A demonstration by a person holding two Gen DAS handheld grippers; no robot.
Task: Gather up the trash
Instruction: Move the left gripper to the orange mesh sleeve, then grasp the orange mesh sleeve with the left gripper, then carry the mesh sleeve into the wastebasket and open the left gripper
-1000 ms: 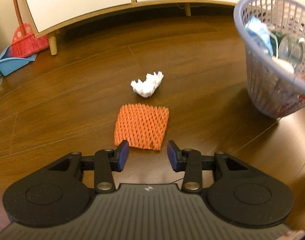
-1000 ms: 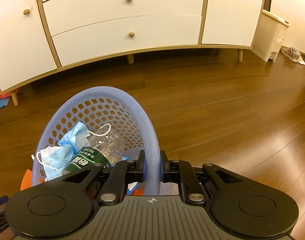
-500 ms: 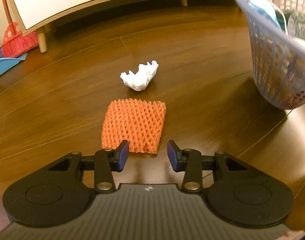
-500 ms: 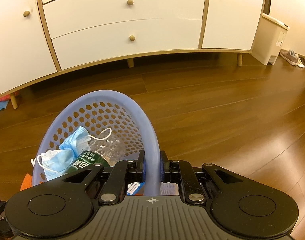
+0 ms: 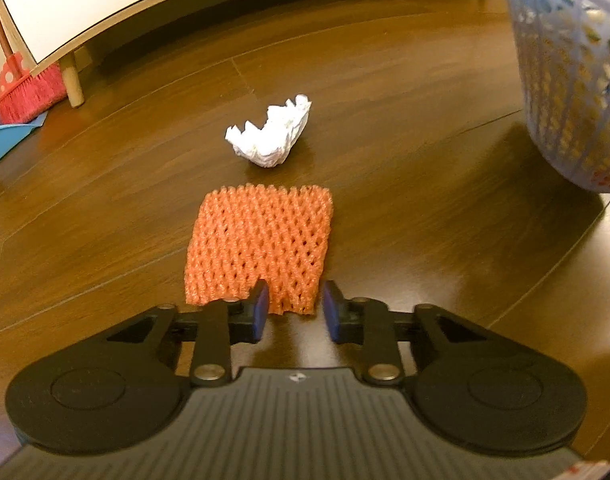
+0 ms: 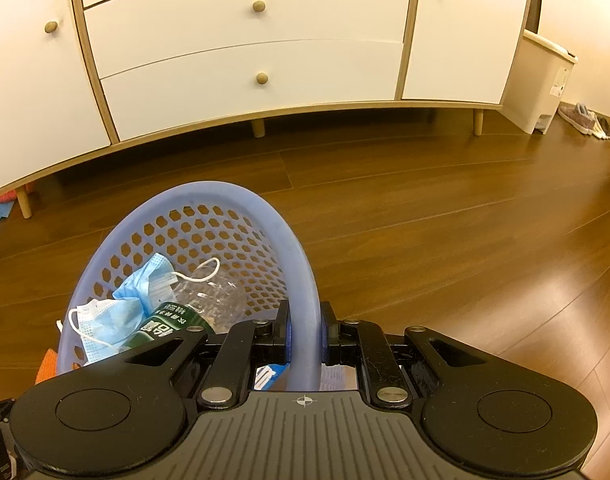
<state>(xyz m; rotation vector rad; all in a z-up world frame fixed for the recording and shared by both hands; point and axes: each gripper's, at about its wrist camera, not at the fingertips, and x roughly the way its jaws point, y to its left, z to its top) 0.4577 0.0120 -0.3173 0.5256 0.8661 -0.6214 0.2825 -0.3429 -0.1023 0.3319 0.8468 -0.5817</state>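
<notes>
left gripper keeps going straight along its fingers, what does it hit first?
Most likely the orange foam net: its near edge already lies between the open fingers of the left gripper. The crumpled white tissue is next beyond it. Height above the floor is unclear.

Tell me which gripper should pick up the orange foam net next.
Left. The left gripper is open with the orange foam net right at its fingertips, while the right gripper is shut on the basket rim.
</notes>
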